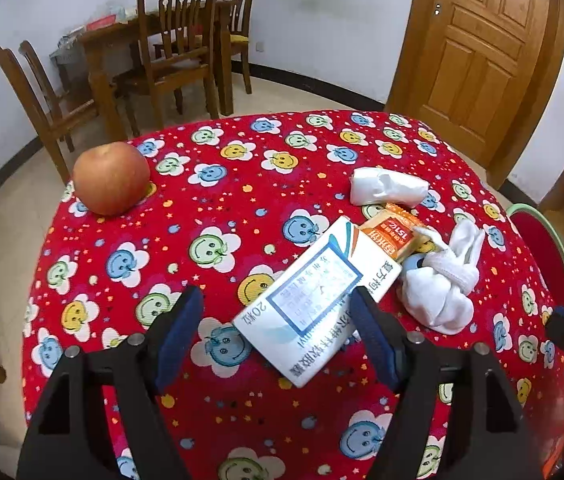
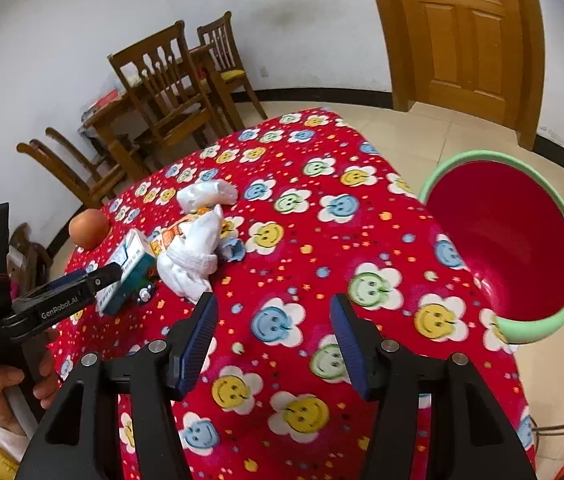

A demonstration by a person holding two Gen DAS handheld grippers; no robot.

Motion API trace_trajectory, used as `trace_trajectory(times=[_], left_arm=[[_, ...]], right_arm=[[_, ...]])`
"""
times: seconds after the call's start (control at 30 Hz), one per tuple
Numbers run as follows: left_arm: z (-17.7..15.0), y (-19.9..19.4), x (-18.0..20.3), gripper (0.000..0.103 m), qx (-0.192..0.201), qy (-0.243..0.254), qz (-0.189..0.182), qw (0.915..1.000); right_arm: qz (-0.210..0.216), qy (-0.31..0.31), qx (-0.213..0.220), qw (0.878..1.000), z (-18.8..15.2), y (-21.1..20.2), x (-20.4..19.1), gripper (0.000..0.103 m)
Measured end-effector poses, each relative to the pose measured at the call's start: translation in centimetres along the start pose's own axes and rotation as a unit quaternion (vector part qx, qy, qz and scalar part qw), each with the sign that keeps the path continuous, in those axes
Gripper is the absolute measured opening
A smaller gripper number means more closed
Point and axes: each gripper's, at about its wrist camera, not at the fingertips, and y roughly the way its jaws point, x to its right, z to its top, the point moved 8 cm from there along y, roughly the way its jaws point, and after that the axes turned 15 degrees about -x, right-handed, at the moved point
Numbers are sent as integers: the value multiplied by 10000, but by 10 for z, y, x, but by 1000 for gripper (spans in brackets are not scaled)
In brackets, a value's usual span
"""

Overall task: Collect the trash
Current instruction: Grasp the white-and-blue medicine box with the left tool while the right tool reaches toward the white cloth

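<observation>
Take the medicine box [image 1: 314, 300] as your landmark: it lies flat on the red smiley-patterned worktop [image 1: 242, 184]. Your left gripper [image 1: 278, 320] is around the box's near end, its jaws apart, one blue pad on the bare cloth to the left of the box and the other at the box's right edge; whether that pad touches the box is hard to tell. Just beyond the box lies an orange snack wrapper [image 1: 394, 236], with a crumpled white tissue [image 1: 442, 280] to the box's right and a second white wad [image 1: 386, 186] farther back. An apple [image 1: 111, 178] sits well apart to the box's left. Your right gripper [image 2: 274, 340] hovers over bare cloth right of the box, jaws apart and holding nothing. The red basin with a green rim [image 2: 562, 216] stands beyond the worktop's edge, well right of the box.
</observation>
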Motion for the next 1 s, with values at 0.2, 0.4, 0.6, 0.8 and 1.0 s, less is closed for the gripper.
trace_trajectory(times=[0.2, 0.4, 0.6, 0.8, 1.0], left_arm=[[3, 2, 3, 78, 7, 94, -240, 9997], [-3, 5, 15, 78, -96, 380, -424, 9983], [-6, 8, 23, 77, -137, 536, -354, 9978], [-12, 2, 30, 48, -70, 578, -542, 9968], [-16, -11, 30, 28, 70, 401, -839, 9956]], right_arm=[[2, -75, -108, 9999, 7, 14, -13, 60], [12, -155, -177, 9997, 12, 24, -22, 60], [39, -159, -254, 9995, 12, 31, -24, 60], [52, -160, -268, 9995, 11, 33, -24, 60], [104, -207, -338, 9992, 11, 38, -29, 60]])
